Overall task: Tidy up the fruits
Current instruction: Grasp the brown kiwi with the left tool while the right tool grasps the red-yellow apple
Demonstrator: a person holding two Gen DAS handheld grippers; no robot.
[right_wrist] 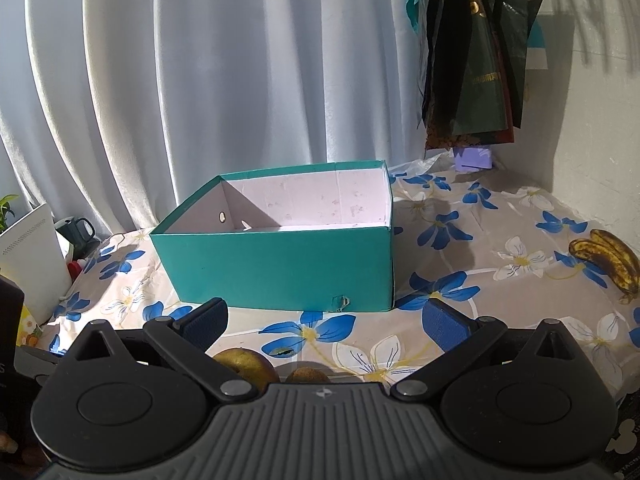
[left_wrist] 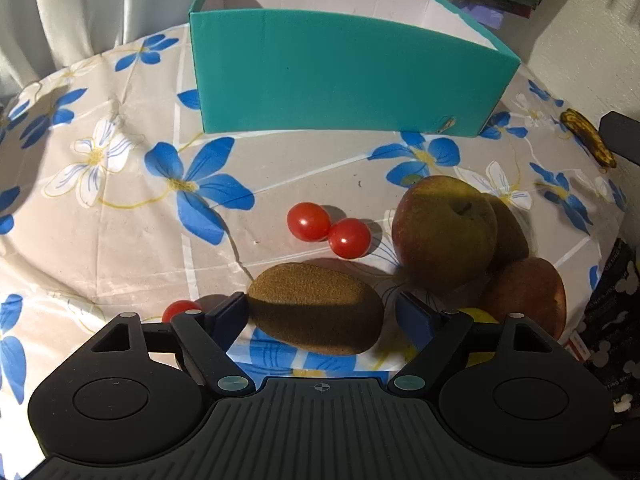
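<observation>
Kiwi (left_wrist: pixel 316 312) sits between my left hand-held gripper (left_wrist: pixel 322 314) pads, not clamped yet; soft, fuzzy, prob light — squeeze gently mid-body.

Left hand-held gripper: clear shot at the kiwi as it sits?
Probably yes. The left hand-held gripper is open with the kiwi already between its fingers; the left finger sits at its end, the right one has a gap. The apple and cherry tomatoes lie beyond, not blocking.
</observation>
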